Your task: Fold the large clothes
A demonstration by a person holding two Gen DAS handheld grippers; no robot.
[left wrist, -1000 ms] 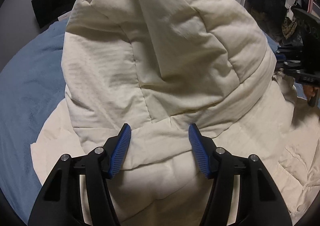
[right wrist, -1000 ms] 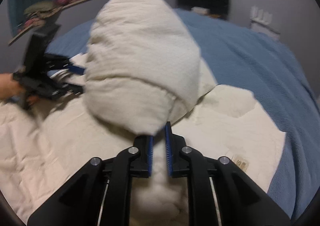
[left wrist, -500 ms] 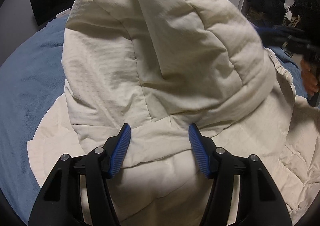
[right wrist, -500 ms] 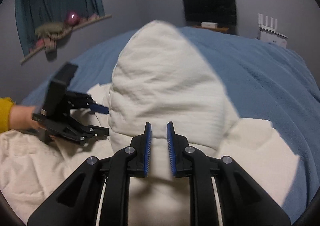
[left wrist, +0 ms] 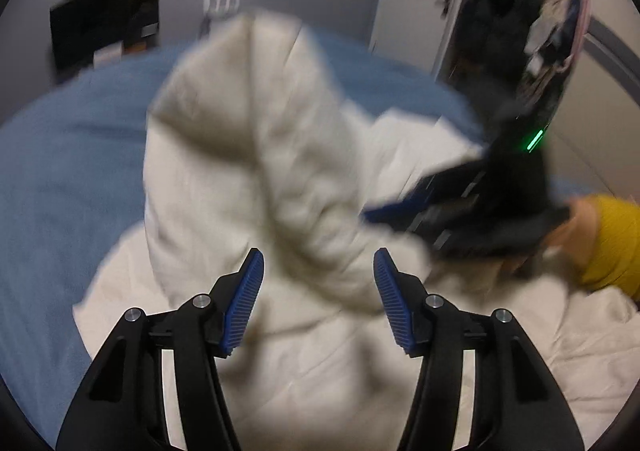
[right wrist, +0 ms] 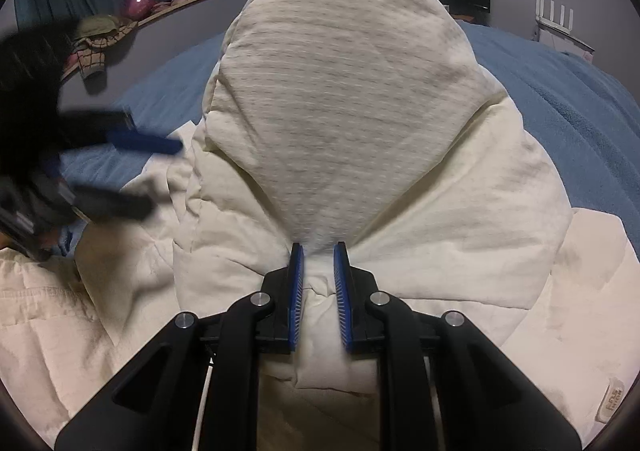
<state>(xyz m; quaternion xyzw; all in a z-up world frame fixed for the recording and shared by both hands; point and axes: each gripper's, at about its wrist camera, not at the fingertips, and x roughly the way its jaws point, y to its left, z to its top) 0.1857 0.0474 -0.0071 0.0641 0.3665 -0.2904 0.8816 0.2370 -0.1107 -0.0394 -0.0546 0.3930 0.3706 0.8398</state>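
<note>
L gripper (left wrist: 318, 303) closing w/ cream coat (left wrist: 256, 171) bunching between jaws; R gripper (left wrist: 472, 207) blurring at frame right.

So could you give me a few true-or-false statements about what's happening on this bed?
1. The right claw pinches cream fabric. True.
2. The bed cover is red. False: it is blue.
3. The left claw is shut tight. False: its jaws stand apart, closing, with a bunched fold between them.
4. A yellow sleeve shows behind the right claw. True.
5. The fabric lies flat. False: it is lifted in a tall bunch.
</note>
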